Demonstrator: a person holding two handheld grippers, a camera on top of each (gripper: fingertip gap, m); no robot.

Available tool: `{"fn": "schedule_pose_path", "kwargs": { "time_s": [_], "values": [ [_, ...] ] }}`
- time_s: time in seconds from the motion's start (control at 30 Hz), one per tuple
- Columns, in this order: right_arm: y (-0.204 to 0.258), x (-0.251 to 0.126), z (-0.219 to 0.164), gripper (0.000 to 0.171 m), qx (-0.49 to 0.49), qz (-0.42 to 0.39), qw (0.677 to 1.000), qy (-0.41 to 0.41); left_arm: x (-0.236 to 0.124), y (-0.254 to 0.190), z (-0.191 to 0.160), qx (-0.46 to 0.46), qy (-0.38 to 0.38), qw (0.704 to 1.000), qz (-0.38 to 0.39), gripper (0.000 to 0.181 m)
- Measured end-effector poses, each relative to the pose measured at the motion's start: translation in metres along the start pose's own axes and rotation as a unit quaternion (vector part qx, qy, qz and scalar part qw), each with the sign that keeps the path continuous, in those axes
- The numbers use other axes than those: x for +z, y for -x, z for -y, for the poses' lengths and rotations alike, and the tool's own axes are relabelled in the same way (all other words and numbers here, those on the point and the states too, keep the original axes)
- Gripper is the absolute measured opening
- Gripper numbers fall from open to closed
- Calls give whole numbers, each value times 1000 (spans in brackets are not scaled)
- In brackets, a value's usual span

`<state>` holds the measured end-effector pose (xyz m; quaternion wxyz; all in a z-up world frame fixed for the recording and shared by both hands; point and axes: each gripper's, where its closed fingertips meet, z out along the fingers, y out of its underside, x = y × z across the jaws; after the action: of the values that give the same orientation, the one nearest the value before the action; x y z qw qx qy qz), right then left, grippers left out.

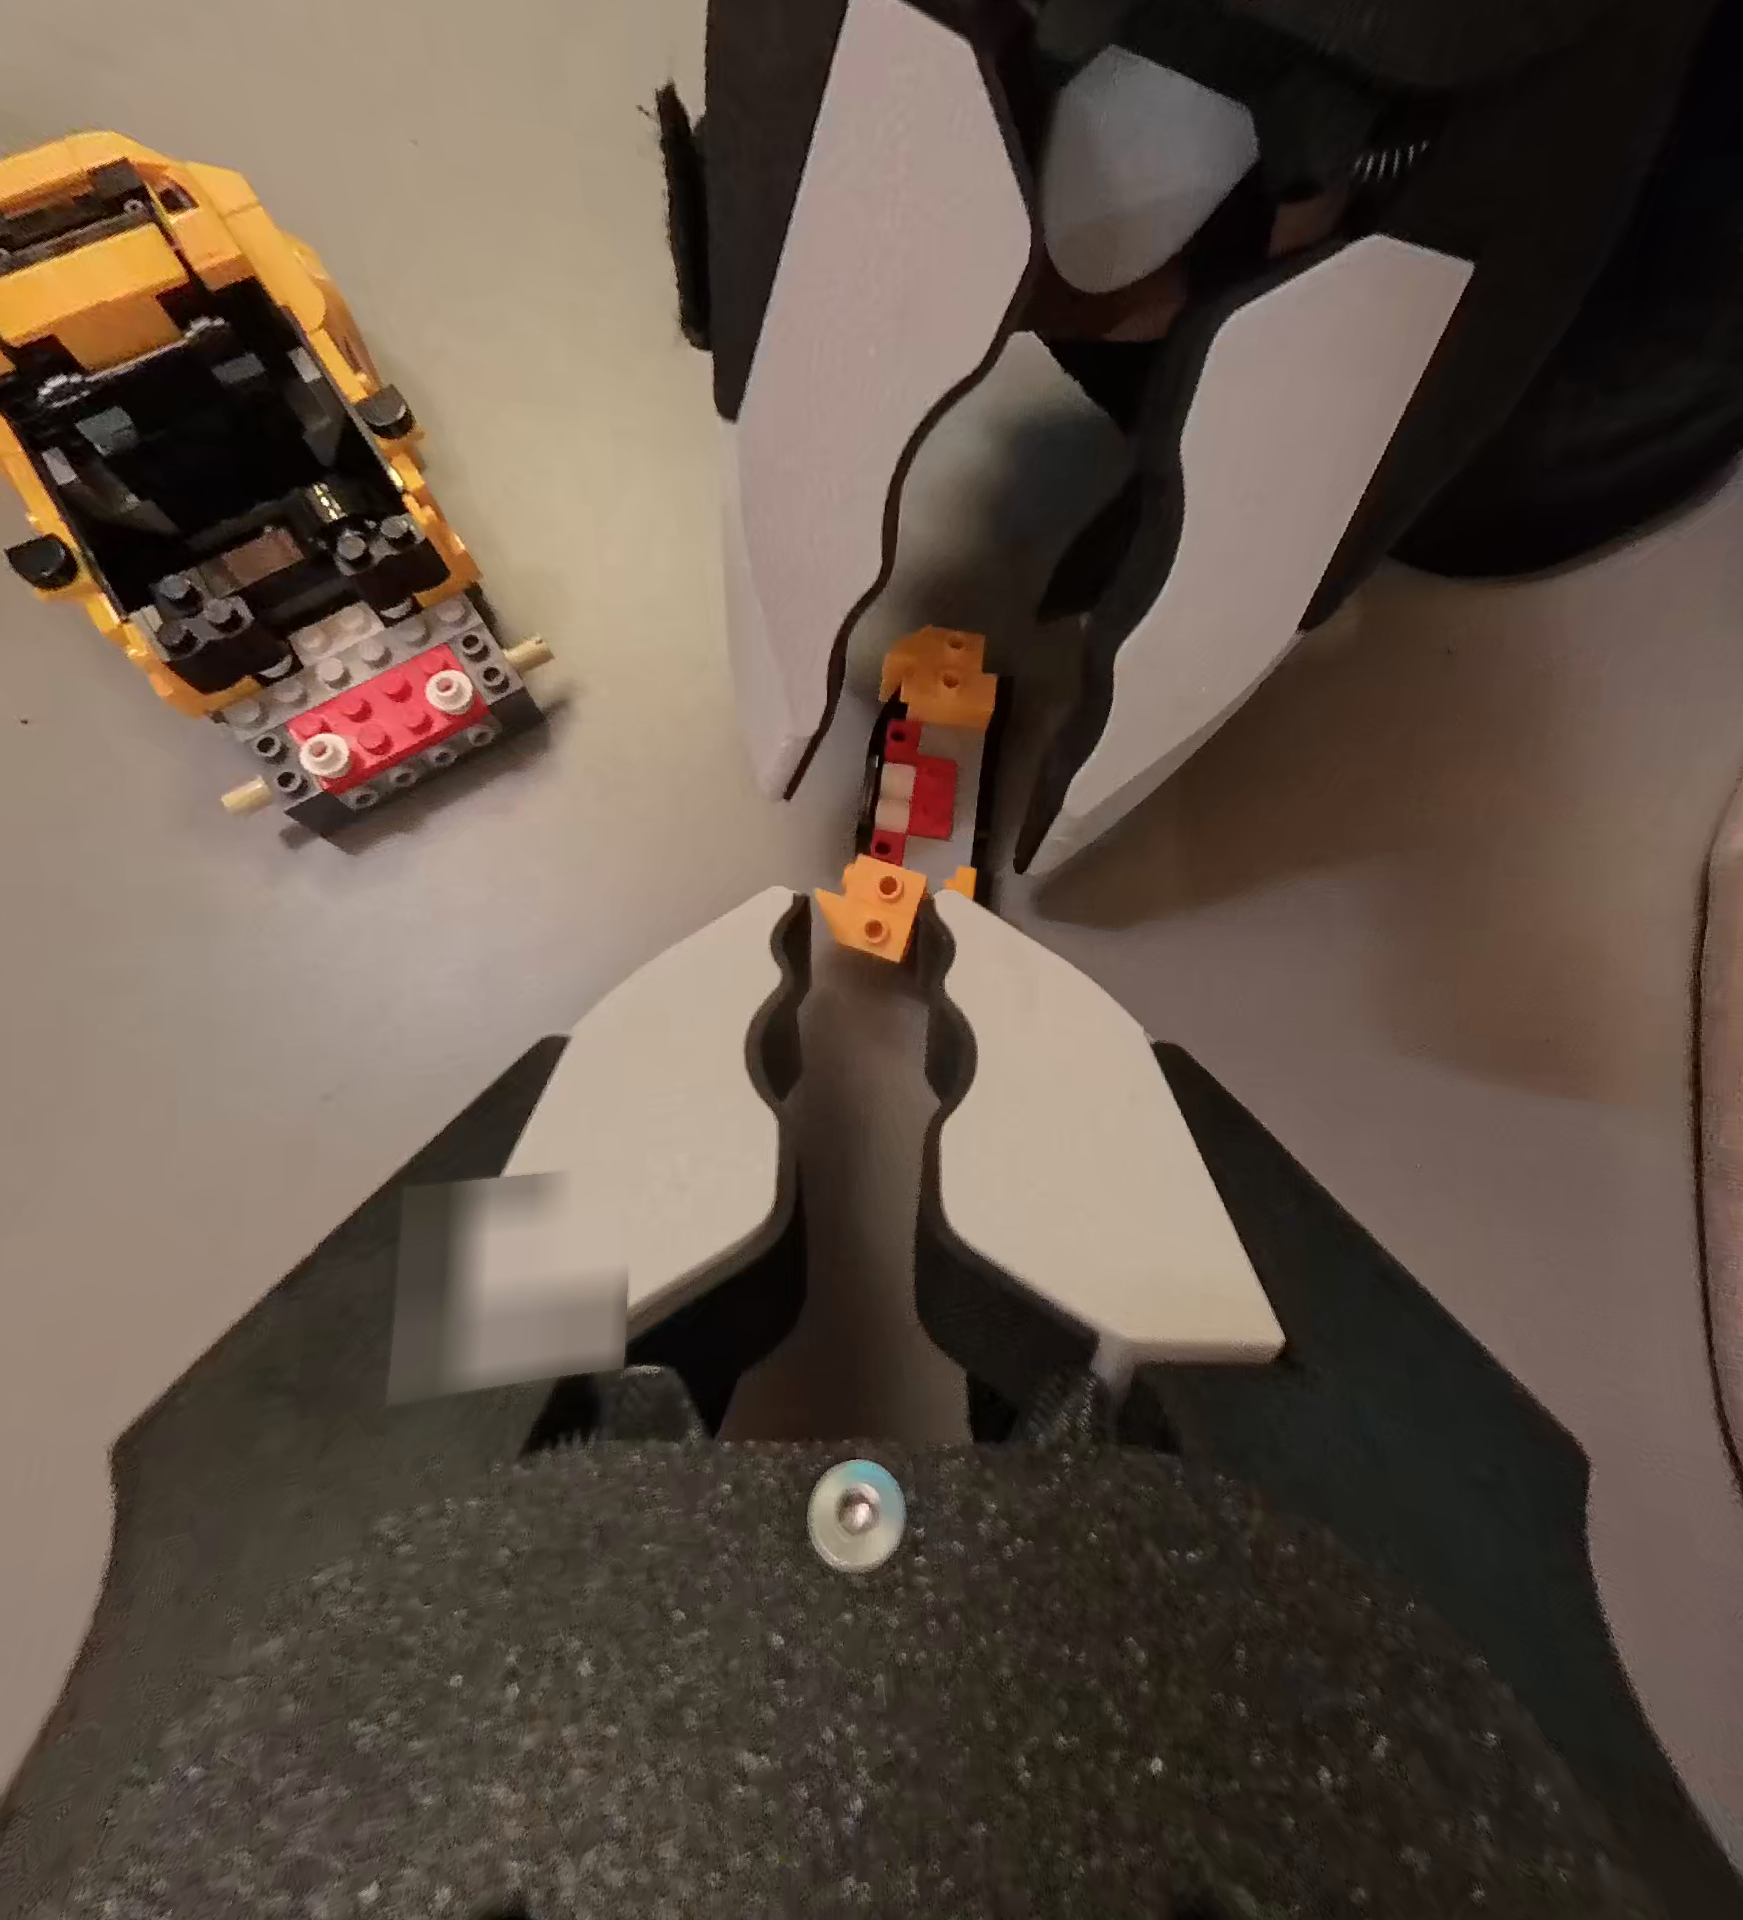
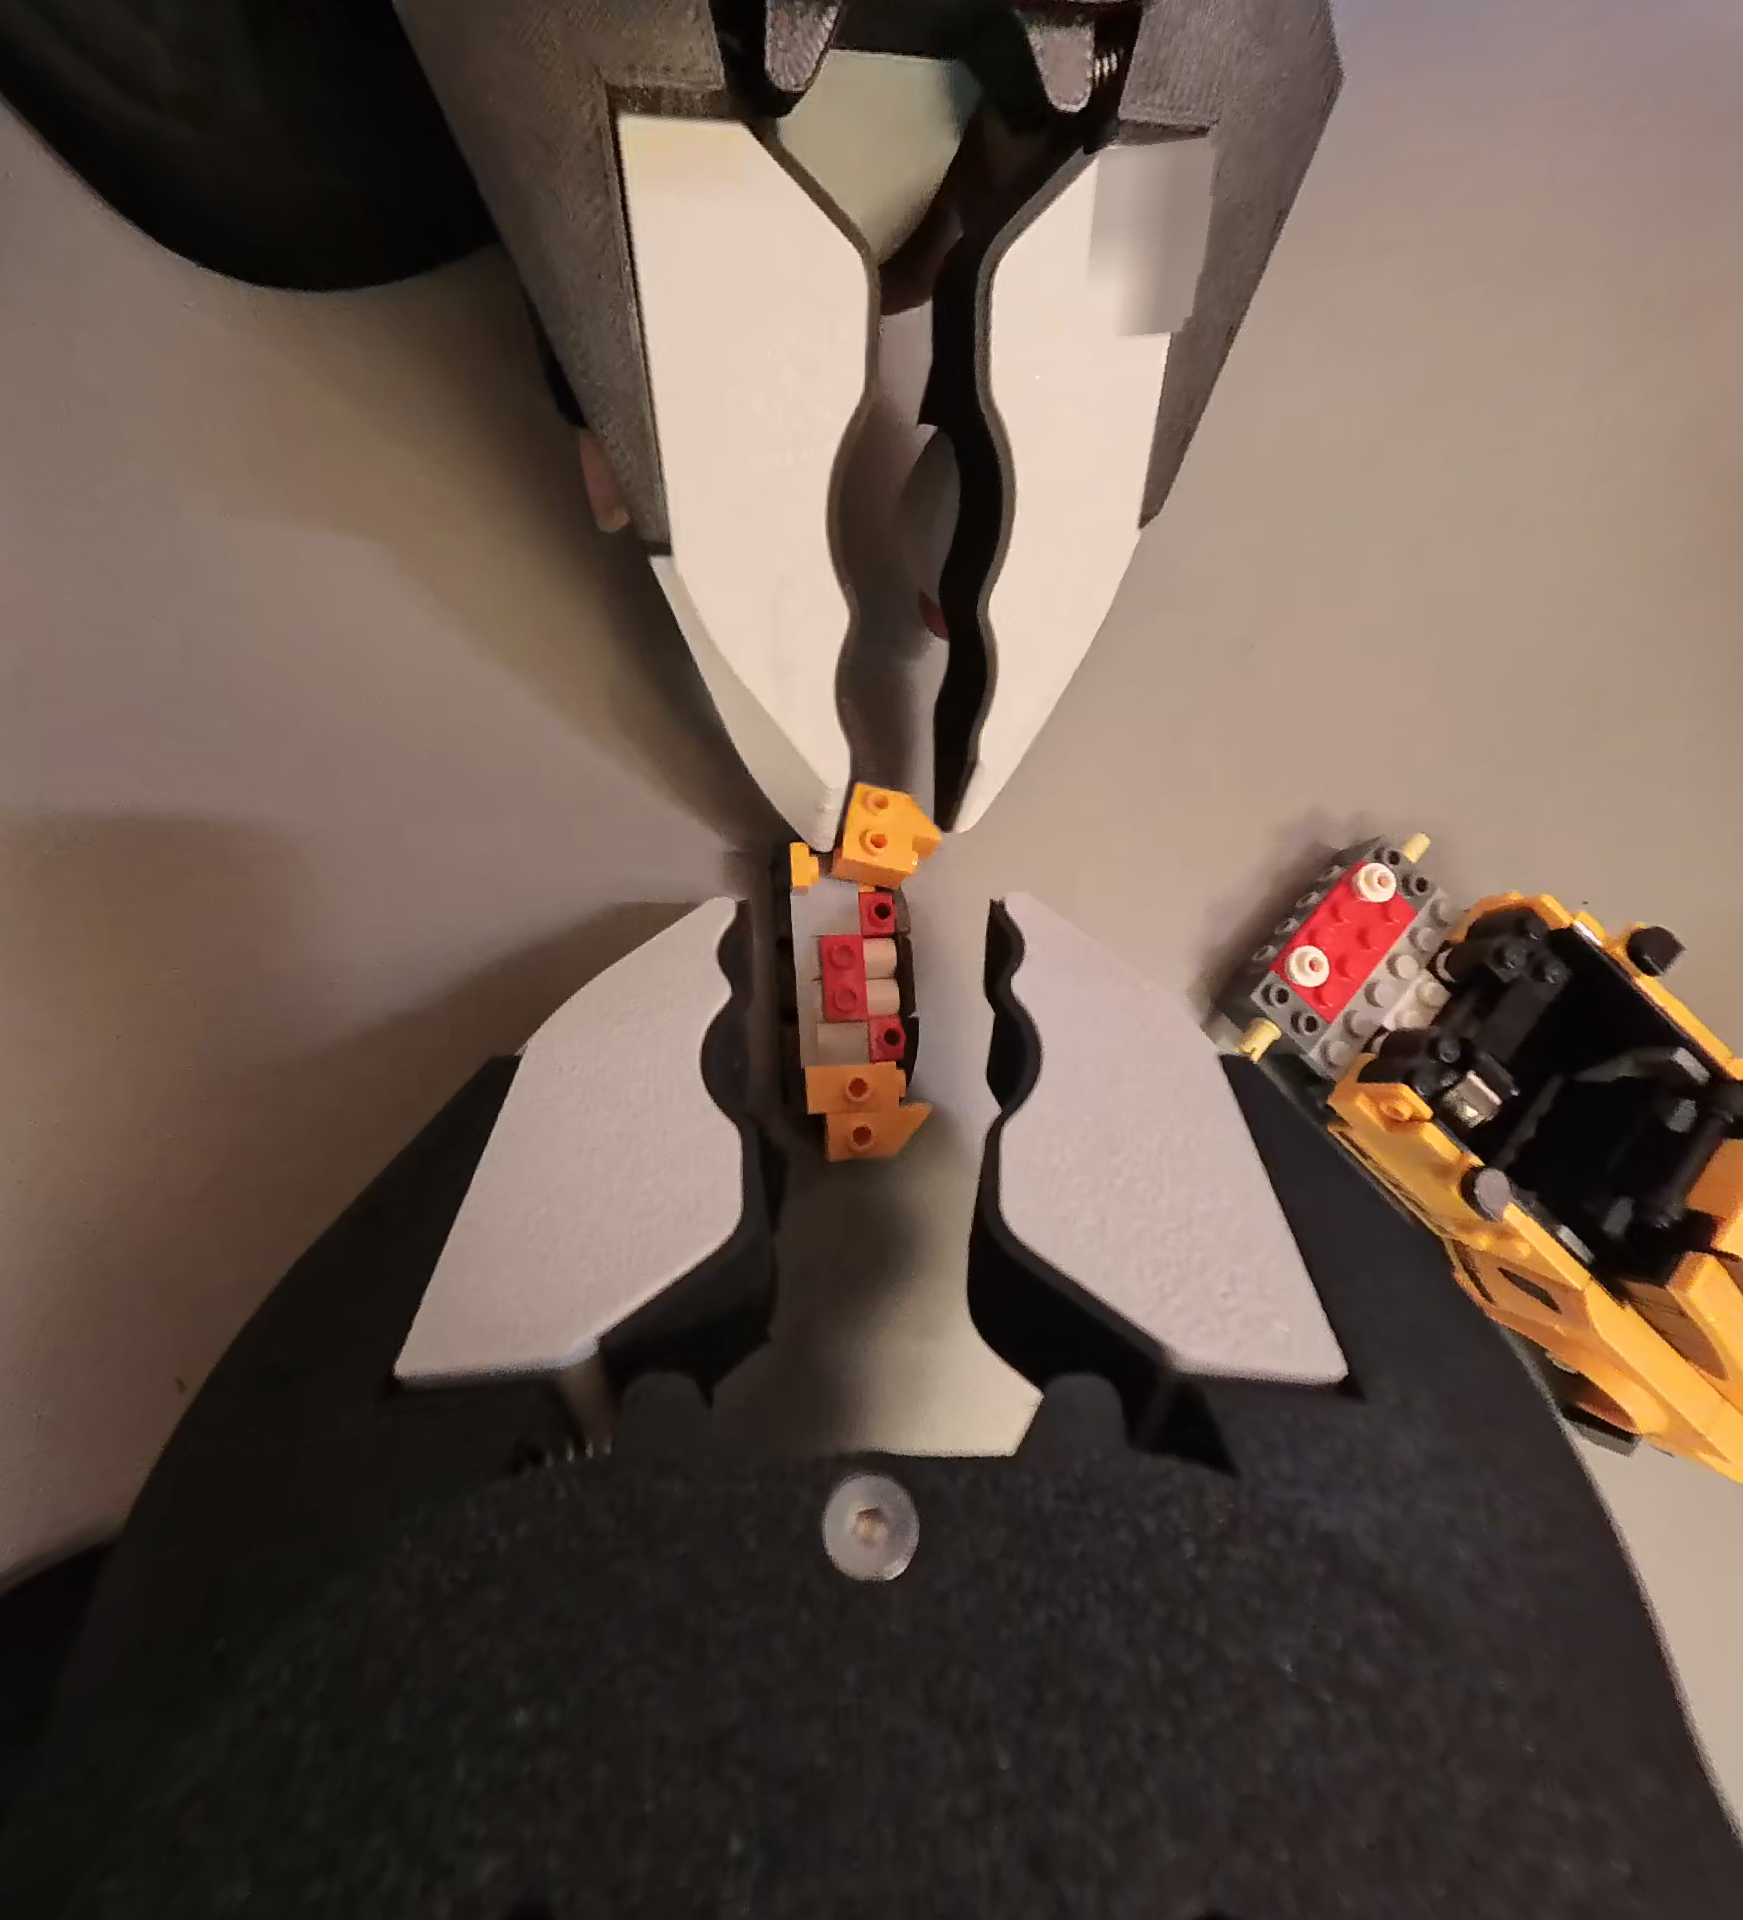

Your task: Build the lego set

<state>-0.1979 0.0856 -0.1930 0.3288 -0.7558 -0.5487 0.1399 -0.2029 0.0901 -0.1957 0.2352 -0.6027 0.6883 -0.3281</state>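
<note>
The left hand-held gripper (image 1: 867, 914) was clamped on one orange end of a small lego piece (image 1: 924, 758), a strip of red, white and orange bricks. The right hand-held gripper (image 2: 862, 997) stood with its fingers apart around the other end, the strip lying against one finger and clear of the other. The half-built yellow car (image 1: 192, 468) sat on the surface (image 1: 431, 1039) well apart, off to the side. The risk, I judged, was that a narrow pinch on one end brick could let the strip twist or snap apart if the right fingers closed unevenly.
</note>
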Motion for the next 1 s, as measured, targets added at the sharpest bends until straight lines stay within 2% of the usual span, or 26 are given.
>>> {"fn": "schedule_pose_path", "kwargs": {
  "time_s": [0.3,0.47,0.7,1.0],
  "values": [
    [1,-3,-4,43,-2,3,1000,3,-8,-9,8,0,-37,999,-36,33],
    [-2,-4,-16,43,0,7,1000,23,-1,-9,-3,26,-13,999,-22,39],
    [3,-3,-22,41,8,27,999,30,7,-12,-4,47,0,999,-2,29],
    [6,-3,-22,30,26,33,999,35,10,-14,-1,40,-1,999,15,31]
  ]
}}
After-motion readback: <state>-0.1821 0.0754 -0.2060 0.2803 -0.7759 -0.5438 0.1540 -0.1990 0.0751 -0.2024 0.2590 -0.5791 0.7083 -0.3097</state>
